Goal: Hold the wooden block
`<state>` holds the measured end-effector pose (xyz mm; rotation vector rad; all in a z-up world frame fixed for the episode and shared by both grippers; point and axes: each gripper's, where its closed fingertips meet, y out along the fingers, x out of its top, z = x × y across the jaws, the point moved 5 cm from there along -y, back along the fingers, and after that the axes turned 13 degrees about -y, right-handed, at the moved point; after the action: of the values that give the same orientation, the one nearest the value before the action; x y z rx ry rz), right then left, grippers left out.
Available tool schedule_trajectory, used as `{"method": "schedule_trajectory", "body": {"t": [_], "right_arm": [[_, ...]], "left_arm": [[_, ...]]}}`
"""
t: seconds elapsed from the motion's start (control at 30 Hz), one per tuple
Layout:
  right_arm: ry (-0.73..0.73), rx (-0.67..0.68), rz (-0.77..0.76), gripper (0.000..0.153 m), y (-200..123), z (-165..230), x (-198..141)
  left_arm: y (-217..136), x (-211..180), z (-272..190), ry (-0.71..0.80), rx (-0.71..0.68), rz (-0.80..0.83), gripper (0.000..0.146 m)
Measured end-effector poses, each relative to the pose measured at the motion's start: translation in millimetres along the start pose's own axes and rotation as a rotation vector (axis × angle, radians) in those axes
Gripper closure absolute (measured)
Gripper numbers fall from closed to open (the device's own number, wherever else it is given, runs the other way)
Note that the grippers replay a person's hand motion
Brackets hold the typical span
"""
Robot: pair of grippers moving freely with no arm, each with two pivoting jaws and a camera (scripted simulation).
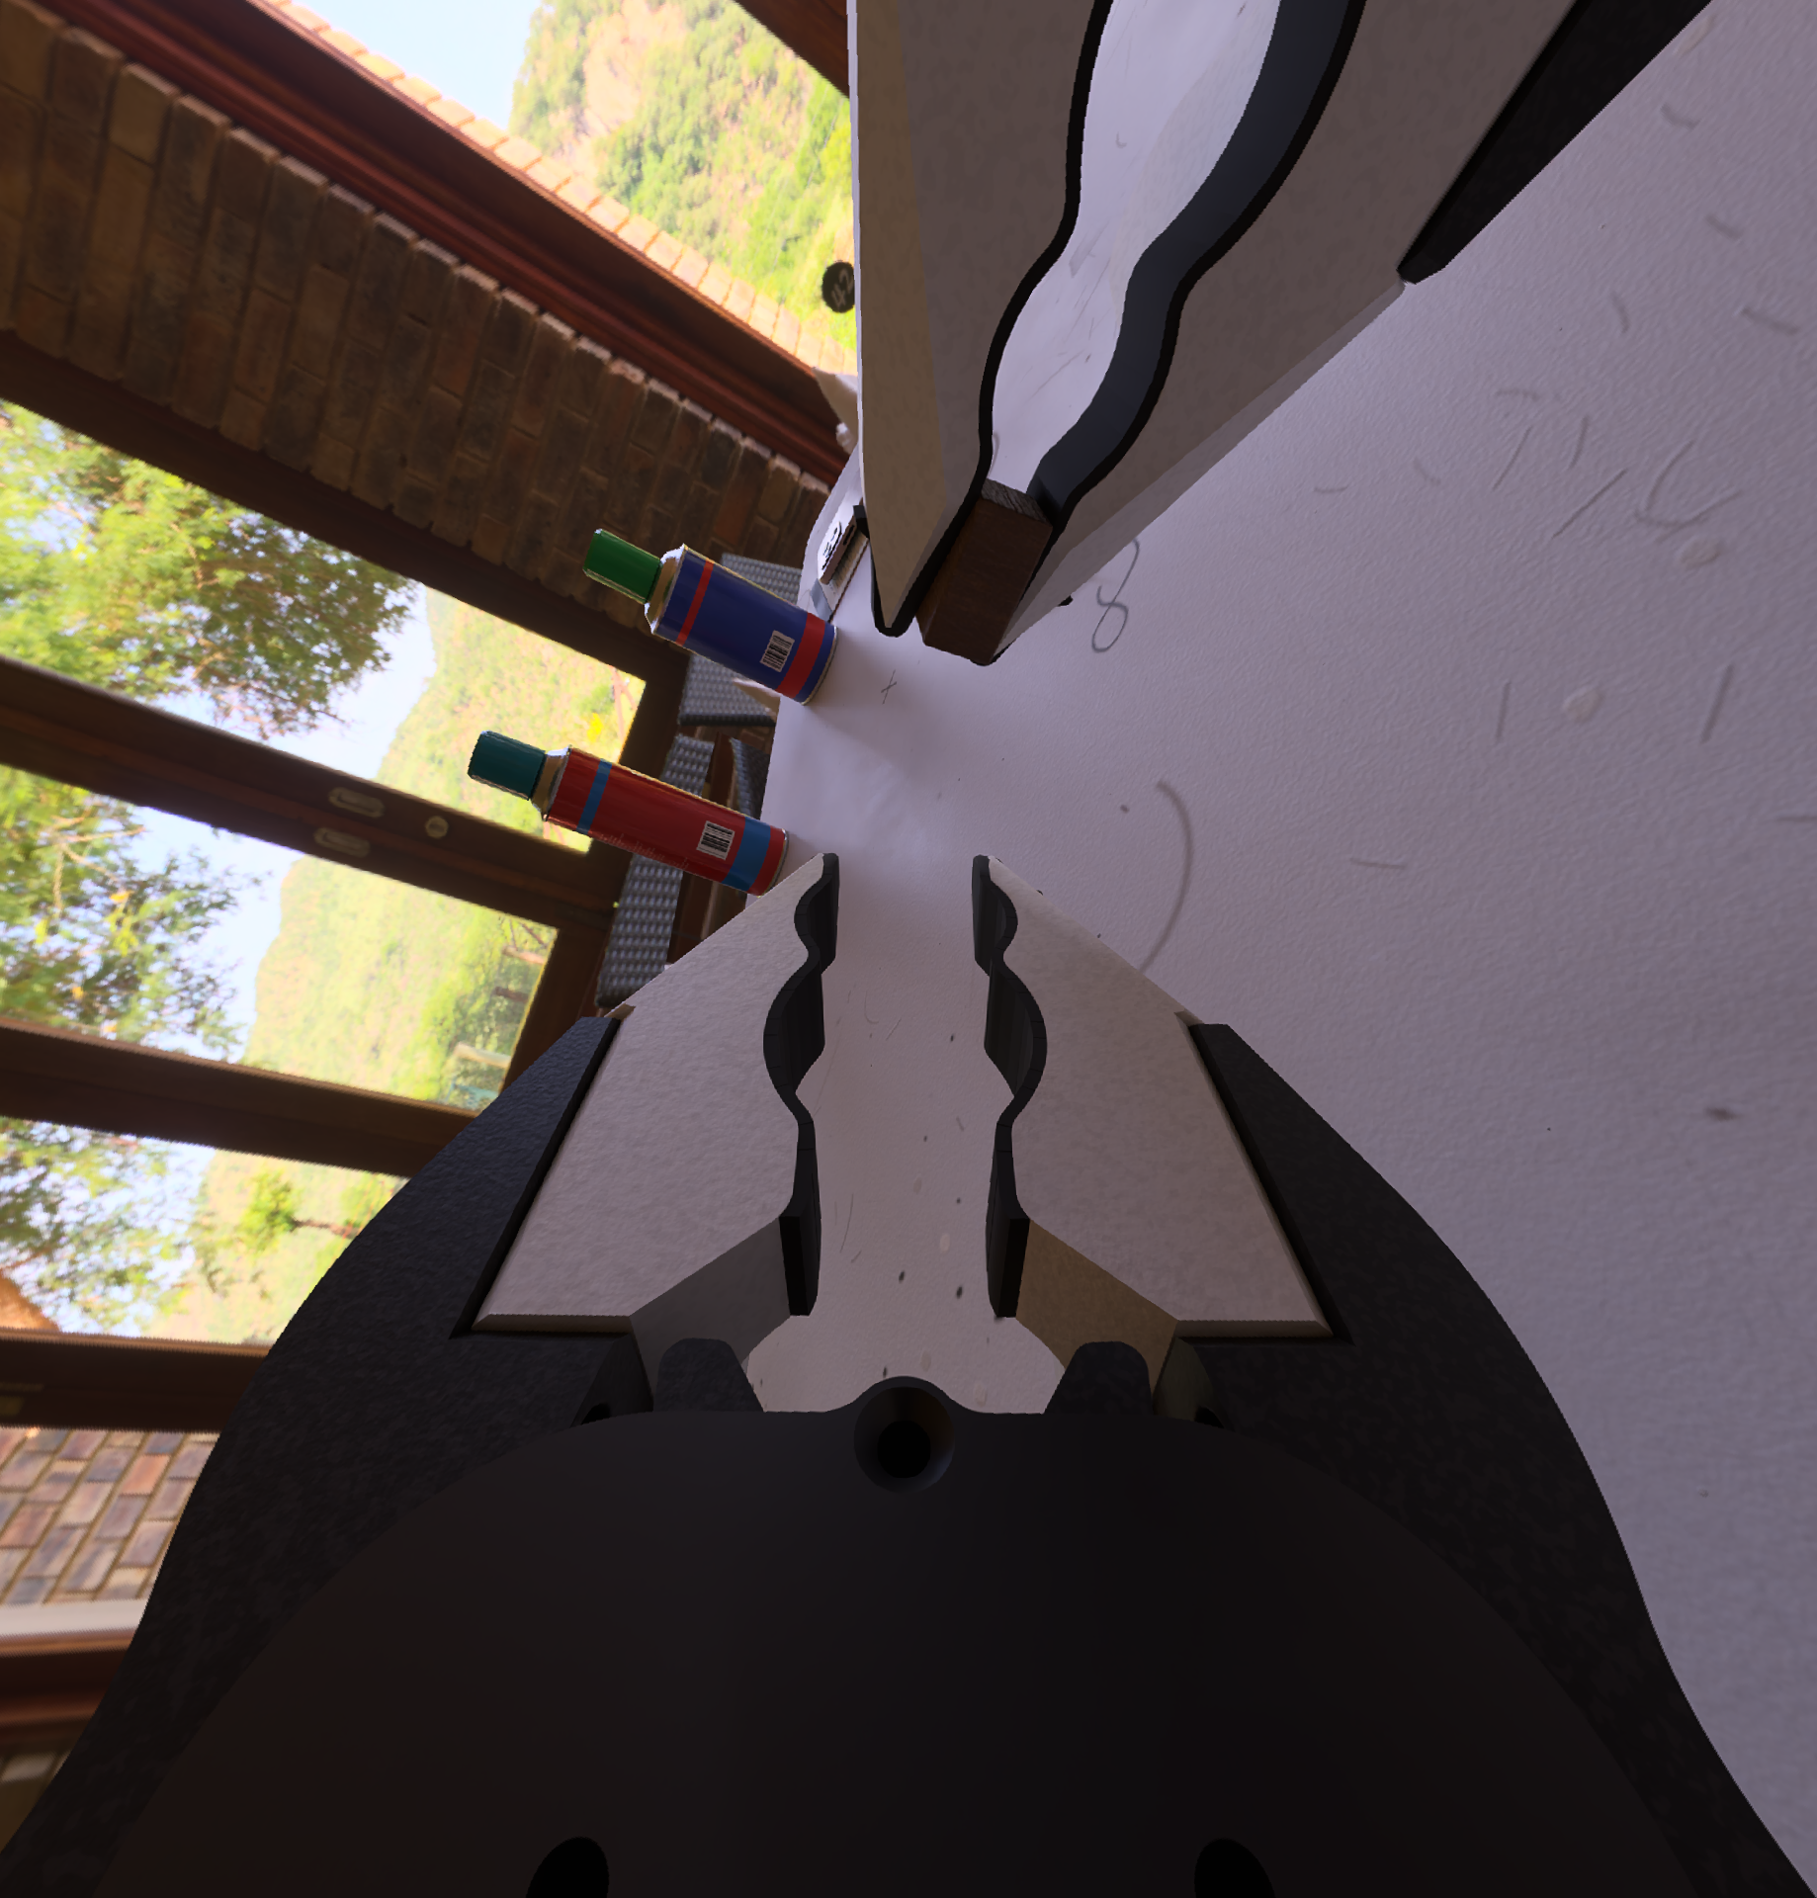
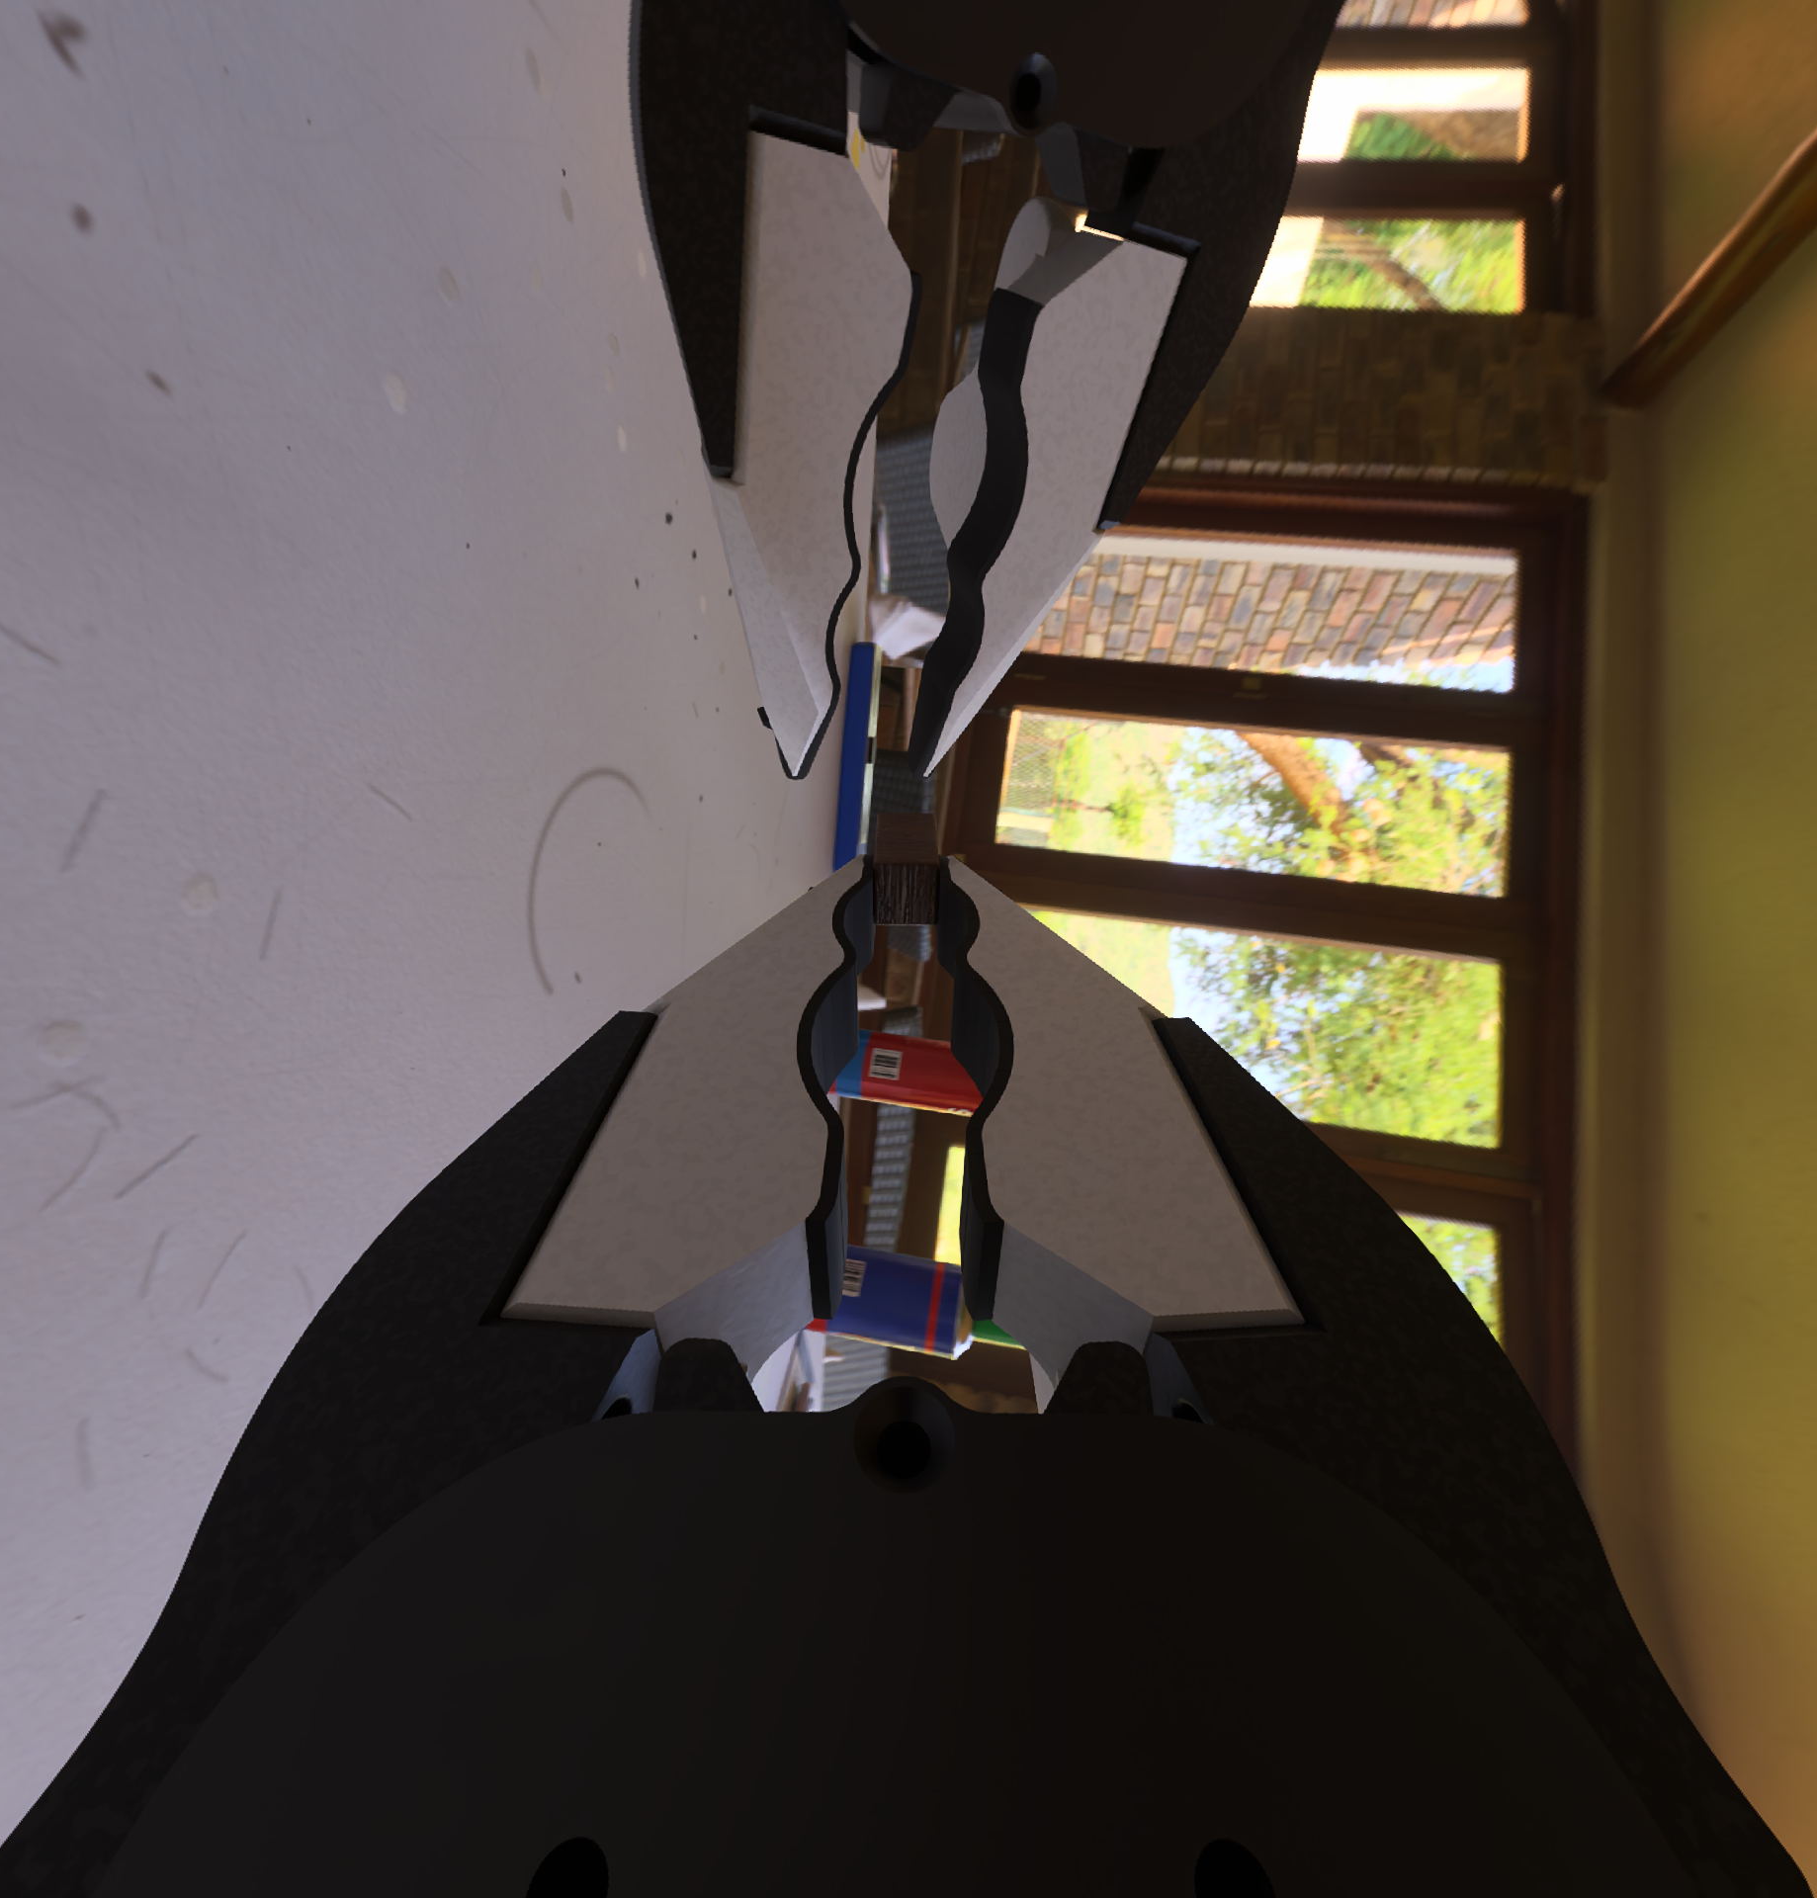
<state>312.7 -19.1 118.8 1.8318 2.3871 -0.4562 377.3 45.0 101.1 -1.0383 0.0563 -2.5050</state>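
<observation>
Two grippers work over one white table (image 1: 1500,822), scuffed and pen-marked. Right gripper (image 2: 902,891): fingers closed on the block (image 2: 902,891), pinched at the very tips; in the left wrist view that same gripper (image 1: 971,616) enters from 12 o'clock with the block (image 1: 987,580) clamped between its tips, touching or just above the table; contact cannot be confirmed. Left gripper (image 1: 904,873): jaws narrowly parted, nothing between them, pointed at the block from 6 o'clock, well apart from it. Two spray cans stand at 10 o'clock near the table edge: blue can (image 1: 740,621), green cap; red can (image 1: 668,822), teal cap. Both capped; contents not visible.
</observation>
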Motion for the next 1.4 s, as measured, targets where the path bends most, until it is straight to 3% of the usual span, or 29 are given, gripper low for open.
{"method": "schedule_trajectory", "body": {"t": [0.17,0.4,0.6,0.93,1.03,1.23,1.4], "right_arm": [[-0.074,-0.041,-0.029,0.142,-1,1,0],[0.069,0.037,-0.100,0.142,-1,-2,-4],[0.025,0.056,-0.077,0.142,-1,-5,-2],[0.154,0.283,-0.140,0.142,0,-12,-9],[0.109,0.323,-0.115,0.142,2,-12,-8],[-0.089,0.231,-0.021,0.142,2,-9,0],[-0.131,0.157,-0.010,0.142,-3,-12,3]], "left_arm": [[-1,0,-1,0.013,-0.005,-0.008,0.120],[-3,4,1,0.012,0.011,-0.038,0.120],[-5,4,1,-0.008,0.000,-0.062,0.120],[-2,5,-4,0.042,0.006,-0.029,0.120],[0,2,-6,0.070,0.003,0.000,0.120],[0,-1,-5,0.058,-0.005,0.014,0.120],[-3,1,-1,0.018,0.001,-0.007,0.121]]}}
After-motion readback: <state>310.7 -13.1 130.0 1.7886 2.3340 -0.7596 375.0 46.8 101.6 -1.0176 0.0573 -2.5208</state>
